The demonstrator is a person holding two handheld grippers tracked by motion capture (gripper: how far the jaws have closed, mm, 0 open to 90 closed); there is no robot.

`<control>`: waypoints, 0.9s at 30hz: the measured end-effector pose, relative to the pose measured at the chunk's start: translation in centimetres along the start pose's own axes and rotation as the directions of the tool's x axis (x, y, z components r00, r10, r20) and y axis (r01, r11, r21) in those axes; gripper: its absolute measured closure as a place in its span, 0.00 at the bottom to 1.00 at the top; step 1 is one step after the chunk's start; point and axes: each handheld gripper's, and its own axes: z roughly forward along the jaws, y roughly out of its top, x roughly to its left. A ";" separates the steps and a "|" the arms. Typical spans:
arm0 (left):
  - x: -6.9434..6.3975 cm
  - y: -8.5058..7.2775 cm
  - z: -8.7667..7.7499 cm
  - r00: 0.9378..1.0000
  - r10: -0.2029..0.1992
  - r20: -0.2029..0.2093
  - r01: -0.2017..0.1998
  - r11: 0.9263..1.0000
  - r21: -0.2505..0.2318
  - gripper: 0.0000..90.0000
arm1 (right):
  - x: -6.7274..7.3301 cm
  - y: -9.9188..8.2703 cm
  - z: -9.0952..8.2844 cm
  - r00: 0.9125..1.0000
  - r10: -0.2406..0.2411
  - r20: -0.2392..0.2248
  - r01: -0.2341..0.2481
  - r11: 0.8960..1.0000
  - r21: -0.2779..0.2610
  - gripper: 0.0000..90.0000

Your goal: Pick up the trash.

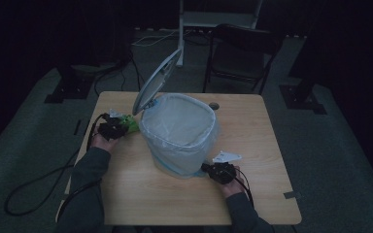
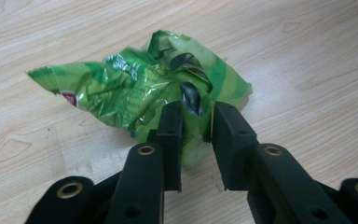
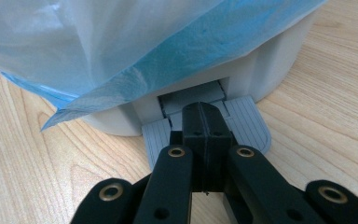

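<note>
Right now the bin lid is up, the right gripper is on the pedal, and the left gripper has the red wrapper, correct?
Not quite: the wrapper is green, as the left gripper view shows. The rest holds: the bin lid is up, the right gripper is on the pedal, and the left gripper has the wrapper.

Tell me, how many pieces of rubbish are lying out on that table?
1: a crumpled green snack wrapper on the table's left side, beside the pedal bin, pinched by the left gripper. More may sit inside the bin's liner; I can't tell.
</note>
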 end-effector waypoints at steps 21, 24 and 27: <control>0.2 -0.7 -1.8 0.999 -0.041 0.024 0.043 0.996 -0.072 0.87 | 0.0 0.0 0.0 1.000 0.000 0.000 0.000 1.000 0.000 1.00; 0.1 -1.0 -2.3 0.999 -0.045 0.024 0.047 0.995 -0.083 0.88 | 0.0 0.0 0.0 1.000 0.001 -0.001 -0.001 1.000 0.000 1.00; 0.0 -1.2 -2.7 0.999 -0.047 0.018 0.049 0.995 -0.091 0.88 | 0.0 0.0 0.0 1.000 0.001 -0.001 -0.001 1.000 0.001 1.00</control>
